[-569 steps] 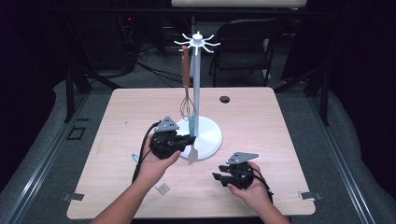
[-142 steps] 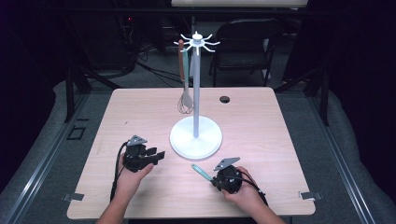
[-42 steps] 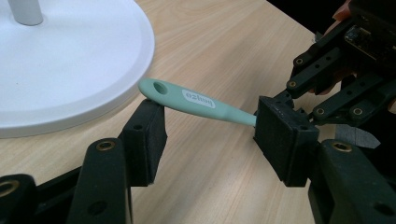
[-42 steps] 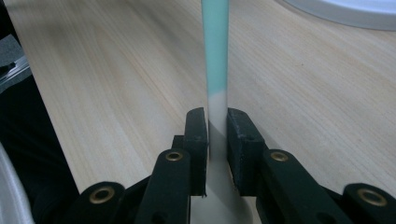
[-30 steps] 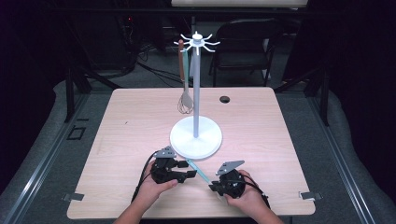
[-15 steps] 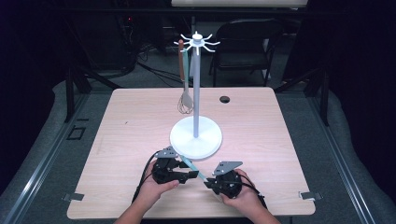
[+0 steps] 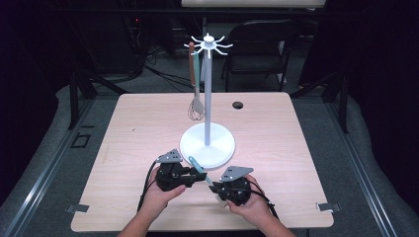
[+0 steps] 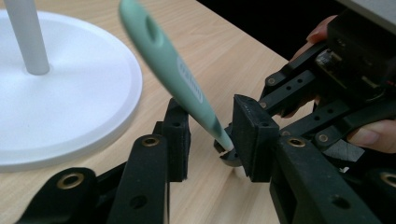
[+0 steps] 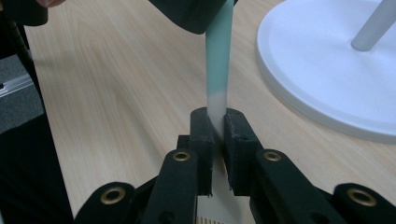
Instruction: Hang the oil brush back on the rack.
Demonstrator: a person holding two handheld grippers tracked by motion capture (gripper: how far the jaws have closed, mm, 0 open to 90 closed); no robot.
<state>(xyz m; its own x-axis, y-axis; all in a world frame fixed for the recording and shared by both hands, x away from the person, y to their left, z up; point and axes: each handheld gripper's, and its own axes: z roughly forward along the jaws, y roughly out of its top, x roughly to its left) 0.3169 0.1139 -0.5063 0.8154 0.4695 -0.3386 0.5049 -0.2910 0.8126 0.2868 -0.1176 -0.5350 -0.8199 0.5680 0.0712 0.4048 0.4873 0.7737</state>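
Lower centre of the high view: right gripper (image 9: 215, 123) clamps a green-handled utensil (image 8: 175, 77); left gripper (image 8: 210, 135) stands wide around its handle.

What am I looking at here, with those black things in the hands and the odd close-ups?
There is no robot here. A person sits at a wooden table and holds a pair of black tongs in each hand: the left tongs and the right tongs.

One picture comes from a camera fixed above the table. The other two come from small cameras riding on the tongs, looking along their two jaws.

On the table stands a white rack, a pole on a round base with hooks on top. A whisk hangs from it, and a small dark hole sits near the far edge.

The right tongs are shut on the pale end of a mint-green utensil. The left tongs stand open around its handle, likely about to take it over.
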